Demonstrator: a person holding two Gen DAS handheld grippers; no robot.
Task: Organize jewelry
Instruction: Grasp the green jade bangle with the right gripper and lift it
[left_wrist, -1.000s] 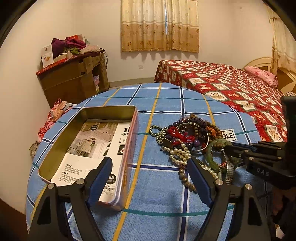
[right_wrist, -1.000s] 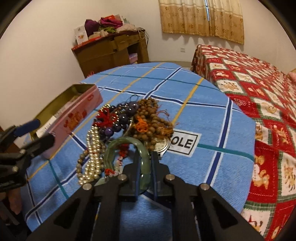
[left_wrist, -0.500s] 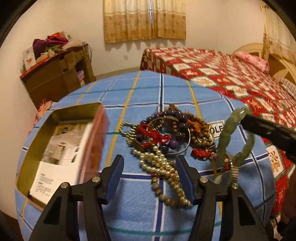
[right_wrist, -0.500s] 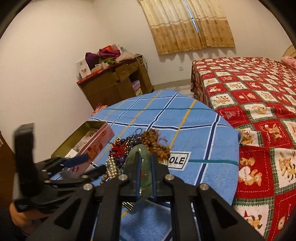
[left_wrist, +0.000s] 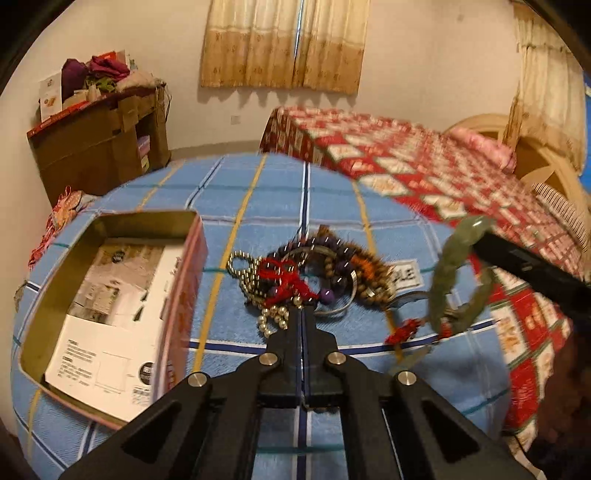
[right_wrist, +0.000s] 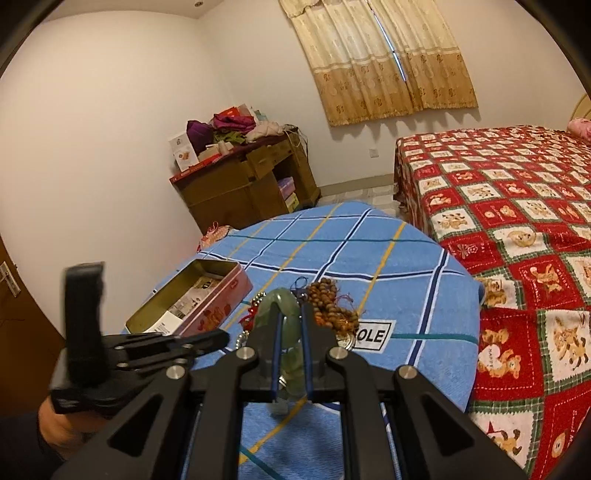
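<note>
Bangle (right_wrist: 280, 306): clamped upright in right gripper (right_wrist: 290, 332), lifted right of the pile (left_wrist: 314, 273). Tin (left_wrist: 110, 295) lies far left, nearer the closed left gripper (left_wrist: 302, 317).

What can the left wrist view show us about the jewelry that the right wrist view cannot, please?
Only the left wrist view shows the whole green bangle lifted clear of the cloth with red-tasselled strands hanging from it, the pearl strand, and the left gripper with its jaws shut right at the pearls; whether they pinch anything is unclear.

Only the right wrist view shows the right gripper clamped on the bangle's rim, and the door at far left.

Both show the open tin, the wooden beads and the blue checked cloth.
</note>
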